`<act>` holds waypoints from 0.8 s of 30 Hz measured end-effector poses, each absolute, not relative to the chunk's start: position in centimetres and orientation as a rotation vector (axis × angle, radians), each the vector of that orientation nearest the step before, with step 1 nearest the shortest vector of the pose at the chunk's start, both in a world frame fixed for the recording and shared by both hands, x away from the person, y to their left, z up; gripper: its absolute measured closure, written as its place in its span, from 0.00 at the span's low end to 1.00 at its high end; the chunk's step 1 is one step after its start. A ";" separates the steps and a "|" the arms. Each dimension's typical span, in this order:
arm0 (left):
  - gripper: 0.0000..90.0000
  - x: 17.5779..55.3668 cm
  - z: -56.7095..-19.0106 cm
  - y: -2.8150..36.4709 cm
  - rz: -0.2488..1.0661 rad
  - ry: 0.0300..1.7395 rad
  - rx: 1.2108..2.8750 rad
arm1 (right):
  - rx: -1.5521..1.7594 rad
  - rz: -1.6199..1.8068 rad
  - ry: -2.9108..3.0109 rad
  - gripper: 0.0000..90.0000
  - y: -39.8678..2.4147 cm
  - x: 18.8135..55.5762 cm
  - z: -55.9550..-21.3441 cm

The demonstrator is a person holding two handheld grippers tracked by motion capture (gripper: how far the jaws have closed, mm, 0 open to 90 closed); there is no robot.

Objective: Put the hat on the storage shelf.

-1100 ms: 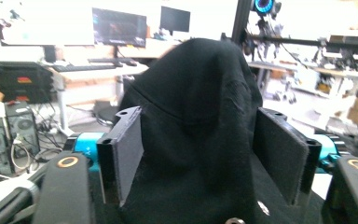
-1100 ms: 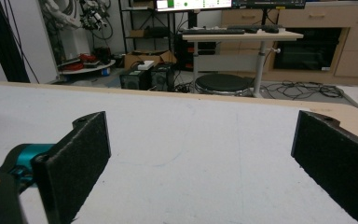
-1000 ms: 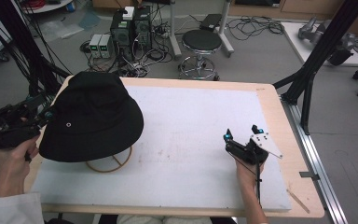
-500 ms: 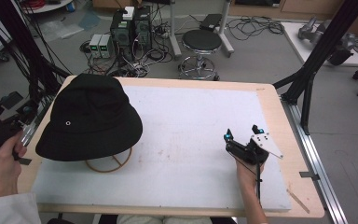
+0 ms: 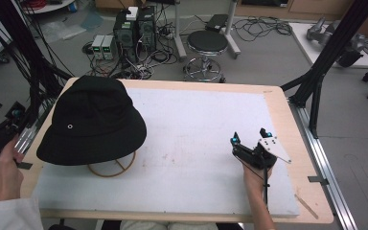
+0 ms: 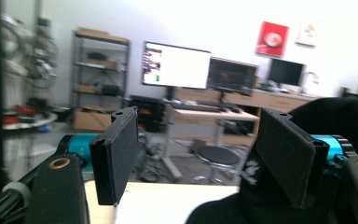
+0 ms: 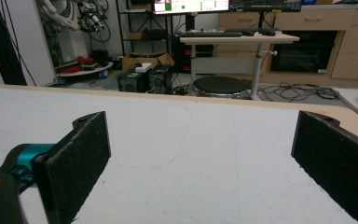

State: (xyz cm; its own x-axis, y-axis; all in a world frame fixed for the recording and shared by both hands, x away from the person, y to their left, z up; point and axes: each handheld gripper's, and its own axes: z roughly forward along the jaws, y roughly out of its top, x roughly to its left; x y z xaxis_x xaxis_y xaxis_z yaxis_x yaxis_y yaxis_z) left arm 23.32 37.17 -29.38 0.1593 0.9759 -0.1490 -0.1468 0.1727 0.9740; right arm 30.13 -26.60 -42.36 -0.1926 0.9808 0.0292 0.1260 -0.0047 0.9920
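We see the left gripper [image 5: 2, 132] drawn back off the table's left edge since a second ago, clear of the black hat [image 5: 93, 122]. Its jaws stand wide and empty. The hat sits on a wooden ring stand [image 5: 111, 167] at the white mat's [image 5: 196, 158] left end. The right gripper [image 5: 249, 143] rests wide and empty, well apart. We judge the hat placed and released.

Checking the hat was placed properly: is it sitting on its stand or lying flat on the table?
On its stand. The hat sits raised, brim clear of the table, with the stand ring beneath.
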 end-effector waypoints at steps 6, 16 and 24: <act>0.33 23.4 -31.6 36.8 1.175 1.130 0.993 | 1.218 1.308 1.435 0.04 -26.5 30.0 -42.3; 0.33 23.1 -35.3 36.8 1.278 1.173 0.940 | 1.218 1.306 1.438 0.04 -26.5 30.1 -42.3; 0.34 23.7 -39.5 36.8 1.261 1.219 0.973 | 1.209 1.304 1.433 0.04 -26.5 29.9 -42.3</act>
